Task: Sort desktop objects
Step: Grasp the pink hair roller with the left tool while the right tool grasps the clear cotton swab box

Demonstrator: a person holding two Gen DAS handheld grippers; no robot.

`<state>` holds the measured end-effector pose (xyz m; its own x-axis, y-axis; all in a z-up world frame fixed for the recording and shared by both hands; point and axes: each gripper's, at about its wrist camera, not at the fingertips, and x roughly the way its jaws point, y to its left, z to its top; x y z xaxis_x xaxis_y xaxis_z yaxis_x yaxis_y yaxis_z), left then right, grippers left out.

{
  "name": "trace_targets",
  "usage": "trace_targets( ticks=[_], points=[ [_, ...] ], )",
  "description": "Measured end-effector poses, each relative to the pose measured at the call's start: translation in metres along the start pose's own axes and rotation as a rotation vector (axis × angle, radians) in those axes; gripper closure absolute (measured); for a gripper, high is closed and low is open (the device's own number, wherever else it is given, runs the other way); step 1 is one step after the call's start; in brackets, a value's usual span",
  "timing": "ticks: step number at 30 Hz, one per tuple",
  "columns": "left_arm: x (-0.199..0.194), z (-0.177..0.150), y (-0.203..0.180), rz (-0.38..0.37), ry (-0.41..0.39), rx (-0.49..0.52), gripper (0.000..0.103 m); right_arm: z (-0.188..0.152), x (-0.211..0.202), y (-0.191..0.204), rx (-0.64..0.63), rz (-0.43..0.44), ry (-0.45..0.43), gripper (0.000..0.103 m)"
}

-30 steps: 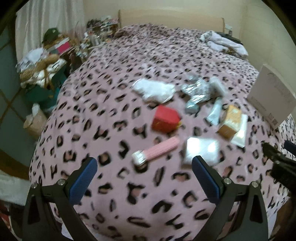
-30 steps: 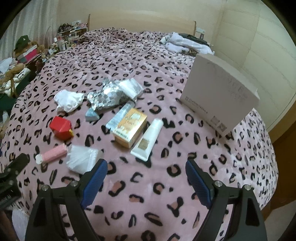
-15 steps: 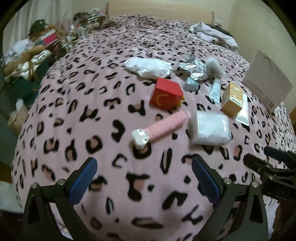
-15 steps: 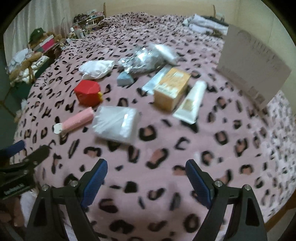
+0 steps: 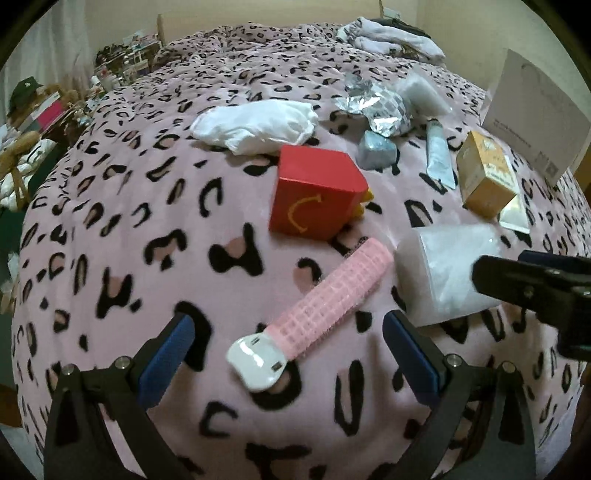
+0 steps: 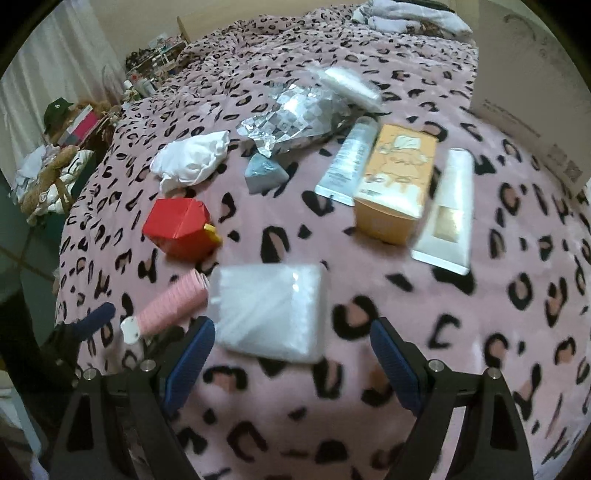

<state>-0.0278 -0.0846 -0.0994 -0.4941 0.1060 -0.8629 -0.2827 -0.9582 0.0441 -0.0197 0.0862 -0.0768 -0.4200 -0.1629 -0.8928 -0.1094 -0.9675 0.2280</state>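
Note:
Objects lie on a pink leopard-print bed. My left gripper is open, its jaws either side of the white end of a pink hair roller, not touching it. My right gripper is open just in front of a clear plastic packet. Further back lie a red box, a white cloth, crumpled foil, a small grey-blue pack, an orange box and two tubes. The roller and red box show in the right view too.
A large white card box stands at the right of the bed. Folded clothes lie at the far end. Cluttered shelves and bags stand left of the bed. The right gripper's black finger reaches in over the packet.
Both grippers have moved forward and down toward the bed. The roller now sits between the left jaws and the packet just ahead of the right jaws. Both stay open.

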Motion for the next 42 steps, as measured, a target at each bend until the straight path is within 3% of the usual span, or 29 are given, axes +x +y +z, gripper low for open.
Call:
trace_targets(
  ticks=[13,18,21,25,26,27,32,38,42],
  points=[
    [0.022,0.005,0.002,-0.005,0.016,-0.005,0.001,0.004,0.040,0.027,-0.031,-0.046,0.080,0.014],
    [0.025,0.003,0.002,0.004,0.009,0.000,0.018,0.001,0.054,0.018,0.012,-0.045,0.104,0.014],
    [0.023,0.002,-0.001,0.003,-0.001,0.014,0.032,-0.001,0.054,0.008,0.057,-0.001,0.089,0.015],
    [0.020,0.001,-0.006,0.000,-0.011,0.026,0.043,-0.004,0.052,0.004,0.059,0.025,0.071,0.018],
    [0.019,0.001,-0.006,-0.004,-0.012,0.021,0.058,-0.005,0.051,0.004,0.050,0.027,0.064,0.018],
    [0.018,0.001,-0.006,-0.007,-0.013,0.015,0.065,-0.006,0.050,0.004,0.044,0.029,0.060,0.018],
    [0.012,0.000,-0.002,-0.022,-0.011,-0.028,0.076,-0.009,0.045,0.005,0.013,0.037,0.044,0.018],
    [0.003,-0.006,0.020,-0.108,-0.008,-0.176,0.077,-0.013,0.035,0.005,-0.016,0.042,0.031,0.018],
    [-0.003,-0.012,0.029,-0.099,-0.014,-0.217,0.078,-0.018,0.027,0.006,-0.030,0.036,0.016,0.018]
  ],
)
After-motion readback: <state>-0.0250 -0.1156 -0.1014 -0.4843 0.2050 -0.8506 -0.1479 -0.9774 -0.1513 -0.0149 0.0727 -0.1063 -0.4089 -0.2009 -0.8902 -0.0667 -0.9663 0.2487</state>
